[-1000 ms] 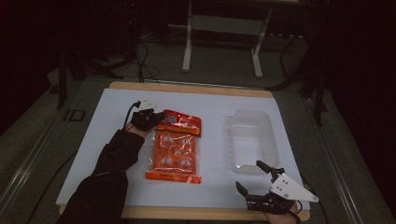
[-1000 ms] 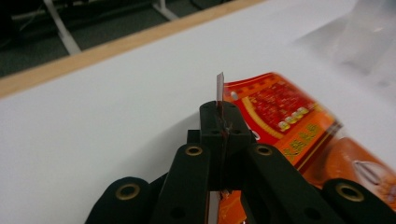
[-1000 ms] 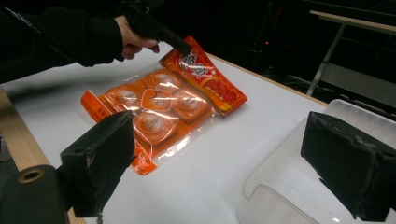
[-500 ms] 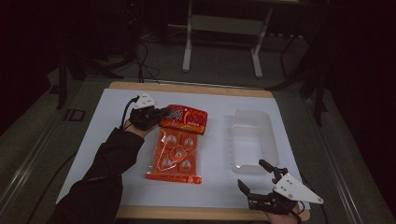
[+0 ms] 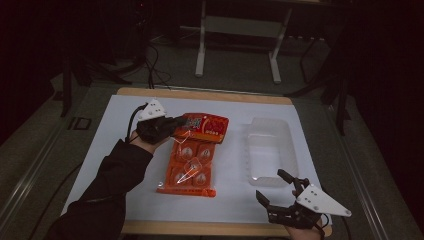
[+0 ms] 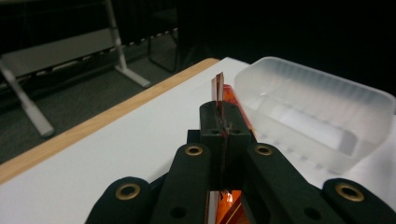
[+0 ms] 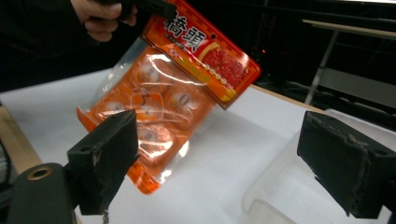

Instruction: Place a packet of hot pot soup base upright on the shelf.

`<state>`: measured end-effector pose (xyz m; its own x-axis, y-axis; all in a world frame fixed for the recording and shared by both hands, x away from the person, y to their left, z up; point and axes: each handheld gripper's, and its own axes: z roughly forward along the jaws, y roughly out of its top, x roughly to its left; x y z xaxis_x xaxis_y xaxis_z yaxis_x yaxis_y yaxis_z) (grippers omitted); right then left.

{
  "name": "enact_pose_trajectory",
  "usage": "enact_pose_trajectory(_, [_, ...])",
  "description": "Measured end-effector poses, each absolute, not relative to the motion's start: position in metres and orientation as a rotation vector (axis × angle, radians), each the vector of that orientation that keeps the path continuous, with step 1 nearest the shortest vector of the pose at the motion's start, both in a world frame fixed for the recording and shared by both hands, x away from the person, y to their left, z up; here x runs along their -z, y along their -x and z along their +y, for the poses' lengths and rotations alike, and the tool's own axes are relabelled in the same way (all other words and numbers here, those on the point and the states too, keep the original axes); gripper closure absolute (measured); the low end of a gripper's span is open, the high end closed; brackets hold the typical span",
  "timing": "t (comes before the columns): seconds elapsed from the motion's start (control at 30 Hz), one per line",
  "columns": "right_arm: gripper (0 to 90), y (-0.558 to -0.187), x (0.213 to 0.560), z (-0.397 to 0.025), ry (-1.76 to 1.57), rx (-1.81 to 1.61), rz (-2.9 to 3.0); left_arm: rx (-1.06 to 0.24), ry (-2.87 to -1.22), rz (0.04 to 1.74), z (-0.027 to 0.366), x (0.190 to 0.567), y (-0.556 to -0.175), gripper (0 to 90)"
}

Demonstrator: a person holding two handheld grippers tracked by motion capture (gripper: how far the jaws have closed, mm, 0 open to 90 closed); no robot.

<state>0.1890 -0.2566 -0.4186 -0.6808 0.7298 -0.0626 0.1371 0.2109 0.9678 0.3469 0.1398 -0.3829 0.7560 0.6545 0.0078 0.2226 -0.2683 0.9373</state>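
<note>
The orange snack packet (image 5: 192, 155) looks light and floppy — its stiff printed header is the sensible hold, and the left gripper (image 5: 175, 125) pinches it there, far end raised, near end on the counter (image 5: 120, 115). The right gripper (image 5: 280, 192) hangs spread beside the clear tray (image 5: 270, 150). Its own view shows the film sagging (image 7: 154, 116); the left gripper view shows the edge-on pinch (image 6: 219, 93).

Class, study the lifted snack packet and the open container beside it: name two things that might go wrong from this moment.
1. The left gripper pinches only the thin top edge of the orange snack packet, whose lower end hangs towards the white mat; it may slip free or swing.
2. The clear plastic container looks light and stands unheld, since the right gripper is open; a dragged packet might push it aside.
</note>
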Motion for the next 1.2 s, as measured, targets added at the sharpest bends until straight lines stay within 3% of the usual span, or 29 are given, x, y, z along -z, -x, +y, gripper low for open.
enact_pose_trajectory(0.93, [15.1, -0.2, 0.403, -0.256, -0.738, -1.482, 1.982, -0.455, -1.779, 0.467, 0.12, 0.345, -0.263, 90.0])
enact_pose_trajectory(1.2, [26.8, -0.207, 0.4, -0.261, -0.773, -1.52, 2.012, -0.444, -1.752, 0.423, 0.119, 0.341, -0.245, 90.0])
